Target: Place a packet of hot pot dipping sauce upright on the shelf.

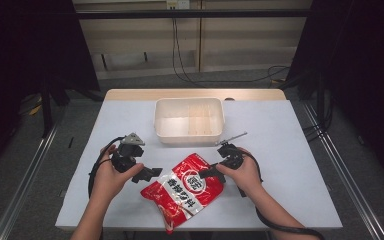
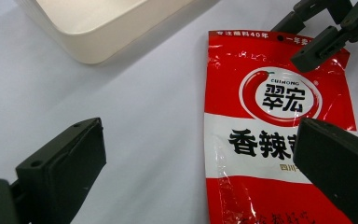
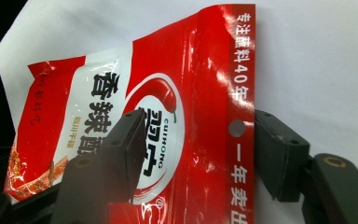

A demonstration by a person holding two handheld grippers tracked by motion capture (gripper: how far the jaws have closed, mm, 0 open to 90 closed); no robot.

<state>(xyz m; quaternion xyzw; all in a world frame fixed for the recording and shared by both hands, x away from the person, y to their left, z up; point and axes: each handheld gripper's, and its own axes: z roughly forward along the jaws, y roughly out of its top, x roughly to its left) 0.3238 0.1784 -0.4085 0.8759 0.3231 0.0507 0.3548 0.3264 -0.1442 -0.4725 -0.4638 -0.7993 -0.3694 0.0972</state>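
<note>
My left claw (image 1: 147,173) hangs released just above the white worktop (image 1: 280,150), its jaws spread wide, at about nine o'clock from the red seasoning pouch (image 1: 187,192). In the left gripper view one jaw stands over bare worktop and the other just over the pouch's printed face, neither one pressing on it as far as I can tell.

My right claw (image 1: 207,172) straddles the pouch's top edge at about one o'clock on the pouch. In the right gripper view one jaw lies over the round logo and the other sits past the sealed strip with the hang hole; there is a wide gap between them, so the claw is parted, not clenched.

The pouch lies flat near the worktop's front edge, slanted, its lower end reaching toward six o'clock. A cream tub (image 1: 189,120) sits well apart at twelve o'clock, toward the far edge.
</note>
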